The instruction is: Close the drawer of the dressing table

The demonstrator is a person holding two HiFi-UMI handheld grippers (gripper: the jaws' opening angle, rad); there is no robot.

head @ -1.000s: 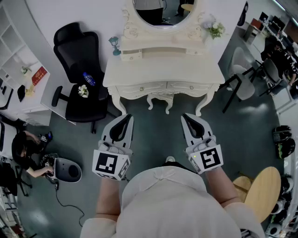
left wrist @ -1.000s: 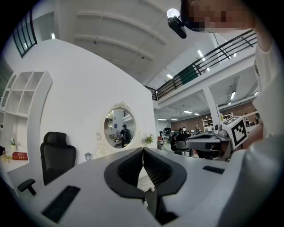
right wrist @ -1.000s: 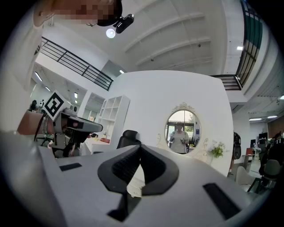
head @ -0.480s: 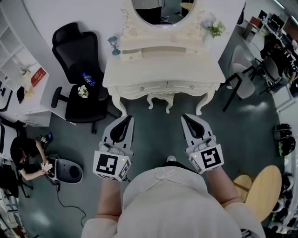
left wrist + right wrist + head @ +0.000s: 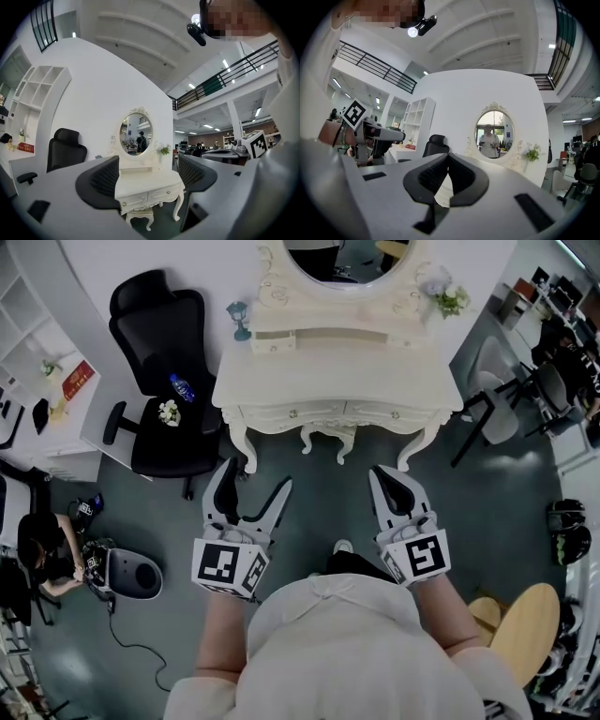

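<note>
The cream dressing table [image 5: 337, 371] with an oval mirror stands ahead of me in the head view. A small upper drawer [image 5: 274, 340] at its top left sticks out. Two front drawers with knobs [image 5: 292, 413] look flush. My left gripper [image 5: 253, 479] hangs short of the table's left leg, and its jaws are opening wide with nothing between them. In the left gripper view the table [image 5: 150, 185] shows between the spread jaws of that gripper [image 5: 147, 176]. My right gripper [image 5: 386, 476] is shut and empty, away from the table. Its pads [image 5: 459, 176] meet in the right gripper view.
A black office chair [image 5: 169, 381] with a water bottle [image 5: 180, 388] stands left of the table. A person [image 5: 42, 554] crouches on the floor at far left. Grey chairs [image 5: 497, 399] stand right of the table. A round wooden table [image 5: 530, 629] sits at lower right.
The left gripper's jaws have gone from shut to wide open. Both grippers have shifted a little down the view, and the right gripper stays shut.
</note>
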